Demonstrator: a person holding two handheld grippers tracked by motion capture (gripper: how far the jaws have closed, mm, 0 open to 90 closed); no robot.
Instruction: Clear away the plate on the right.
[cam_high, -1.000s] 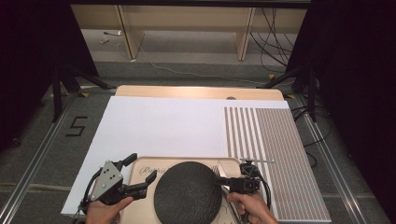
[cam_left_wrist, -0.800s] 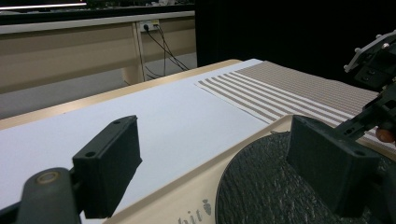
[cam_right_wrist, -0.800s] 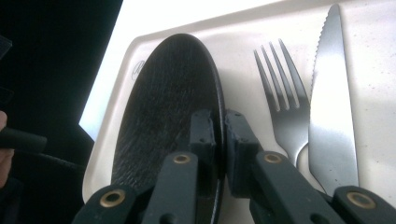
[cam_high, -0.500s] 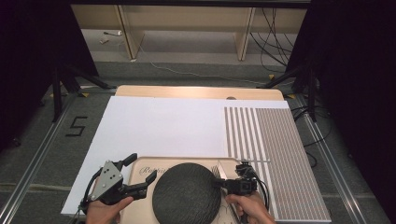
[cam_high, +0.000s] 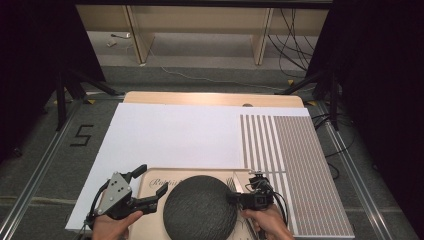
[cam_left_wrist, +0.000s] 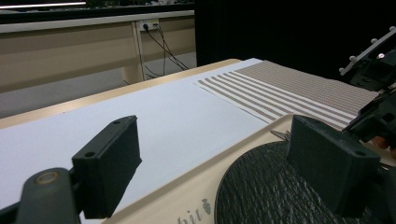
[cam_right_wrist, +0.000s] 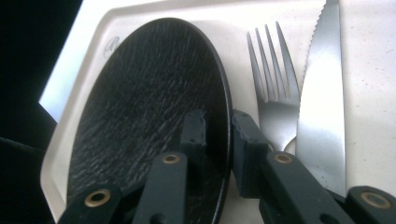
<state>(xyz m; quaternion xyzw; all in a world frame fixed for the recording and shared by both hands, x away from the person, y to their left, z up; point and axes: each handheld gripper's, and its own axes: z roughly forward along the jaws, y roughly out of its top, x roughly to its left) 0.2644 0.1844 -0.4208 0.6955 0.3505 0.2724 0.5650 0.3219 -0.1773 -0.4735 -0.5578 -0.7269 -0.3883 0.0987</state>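
Note:
A round black plate (cam_high: 200, 207) lies on a pale tray (cam_high: 152, 172) at the table's near edge. Right of the plate (cam_right_wrist: 149, 102) lie a fork (cam_right_wrist: 275, 93) and a serrated knife (cam_right_wrist: 322, 93). My right gripper (cam_right_wrist: 218, 126) straddles the plate's right rim, one jaw over the plate and one outside it. Its jaws have just been opening, and the pads stand a little apart without pressing the rim. In the high view this gripper (cam_high: 234, 198) sits at the plate's right edge. My left gripper (cam_high: 152, 181) hovers wide open at the tray's left end, holding nothing, with the plate (cam_left_wrist: 271, 191) near one pad.
A large white sheet (cam_high: 175, 135) covers the table beyond the tray. A striped brown placemat (cam_high: 295, 160) lies at the right. The wooden table edge (cam_high: 210, 98) shows at the back. Cables trail on the floor behind.

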